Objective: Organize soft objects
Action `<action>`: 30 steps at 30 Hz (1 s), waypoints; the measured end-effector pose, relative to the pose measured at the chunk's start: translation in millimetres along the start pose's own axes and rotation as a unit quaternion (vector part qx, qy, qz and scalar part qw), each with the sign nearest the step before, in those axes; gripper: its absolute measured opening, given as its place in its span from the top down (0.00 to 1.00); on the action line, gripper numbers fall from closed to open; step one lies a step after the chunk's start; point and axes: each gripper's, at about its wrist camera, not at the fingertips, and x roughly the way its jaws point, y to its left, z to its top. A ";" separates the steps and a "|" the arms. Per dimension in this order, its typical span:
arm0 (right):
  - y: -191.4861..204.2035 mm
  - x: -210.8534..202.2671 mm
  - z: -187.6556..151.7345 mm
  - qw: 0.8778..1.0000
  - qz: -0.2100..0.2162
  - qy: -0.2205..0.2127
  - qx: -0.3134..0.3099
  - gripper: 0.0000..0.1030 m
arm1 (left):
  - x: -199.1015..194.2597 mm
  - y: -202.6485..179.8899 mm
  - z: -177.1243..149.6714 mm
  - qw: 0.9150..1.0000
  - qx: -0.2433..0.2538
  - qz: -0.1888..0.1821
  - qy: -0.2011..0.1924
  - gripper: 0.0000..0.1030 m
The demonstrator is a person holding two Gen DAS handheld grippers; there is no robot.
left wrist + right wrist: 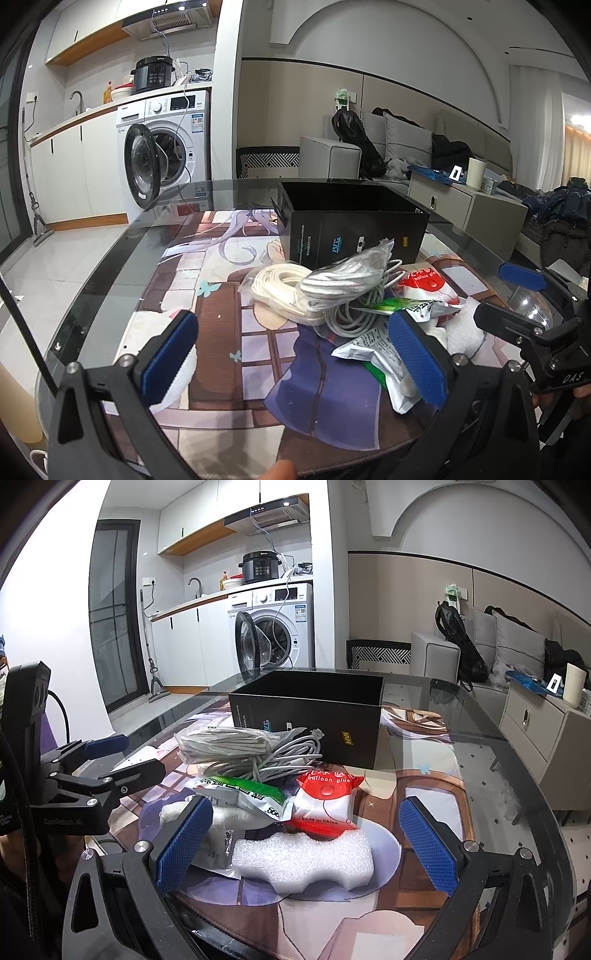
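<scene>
Left wrist view: left gripper low over the table, fingers spread wide, nothing between them. Ahead, a heap of soft things on the printed mat: a bagged white cable, a bagged grey cable lying over it, a loose grey cable under both, a green-and-white packet partly behind the right-hand finger, a red packet and white foam further right. Black box just behind the heap, open-topped; inside hidden from this angle. Right gripper at the far right edge, also spread and holding nothing.

Right wrist view: right gripper with fingers wide apart, straddling the foam without touching it, as far as can be told. Red packet just beyond the foam, green-and-white packet beside it, grey cables piled behind, up against the box. Left gripper at the left, open, empty.

Judged progress: at or near the very start. Every soft item in sight on the table, none seen in the box, though its interior cannot be checked. Left to do: pick up each piece in turn, likely foam first, and place all in the box.
</scene>
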 end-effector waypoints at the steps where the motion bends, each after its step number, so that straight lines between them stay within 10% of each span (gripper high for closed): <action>1: 0.1 -0.1 -0.3 1.000 -0.001 0.000 -0.001 0.00 | 0.0 -0.3 0.3 1.000 0.001 0.001 0.000 0.00; 30: 0.4 -1.0 -0.5 1.000 0.000 -0.001 -0.001 0.00 | -1.3 -1.4 1.2 1.000 0.001 0.006 0.000 0.00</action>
